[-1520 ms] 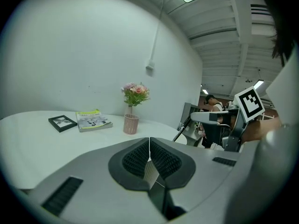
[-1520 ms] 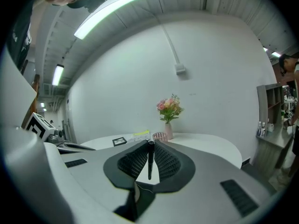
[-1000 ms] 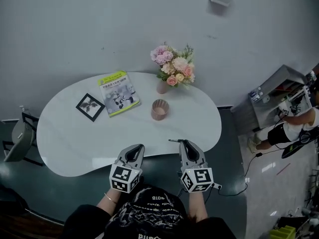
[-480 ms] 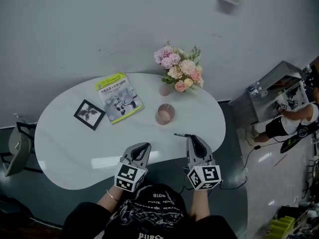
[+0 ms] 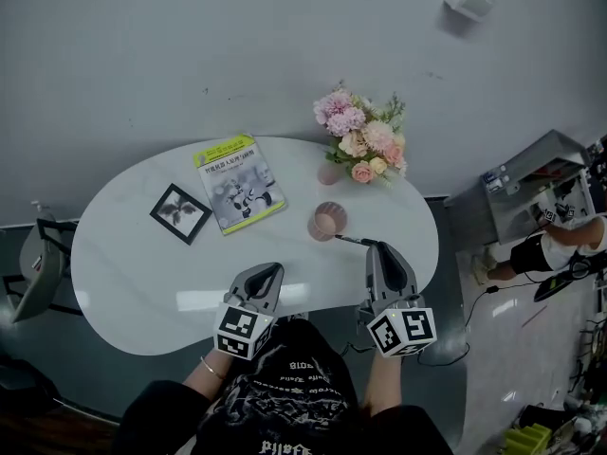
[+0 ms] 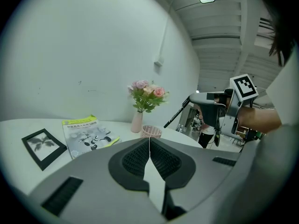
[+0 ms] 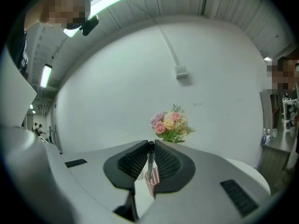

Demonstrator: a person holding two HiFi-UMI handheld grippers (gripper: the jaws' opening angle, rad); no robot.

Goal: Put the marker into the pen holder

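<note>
Black marker (image 5: 351, 242) in right tongs (image 5: 377, 246), seemingly just beside pen holder (image 5: 327, 222) rim.

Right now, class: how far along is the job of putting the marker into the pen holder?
Done: the marker is clamped in the right gripper, off the table. In hand: it hangs close to the pink pen holder, tip toward it. Left: move it over the holder's opening, lower it in, release. The left gripper is shut, empty.

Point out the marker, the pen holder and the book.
marker (image 7: 150, 157), right gripper view, middle of its barrel
pen holder (image 5: 325, 231), head view, outer wall
book (image 5: 240, 182), head view, middle of its cover
</note>
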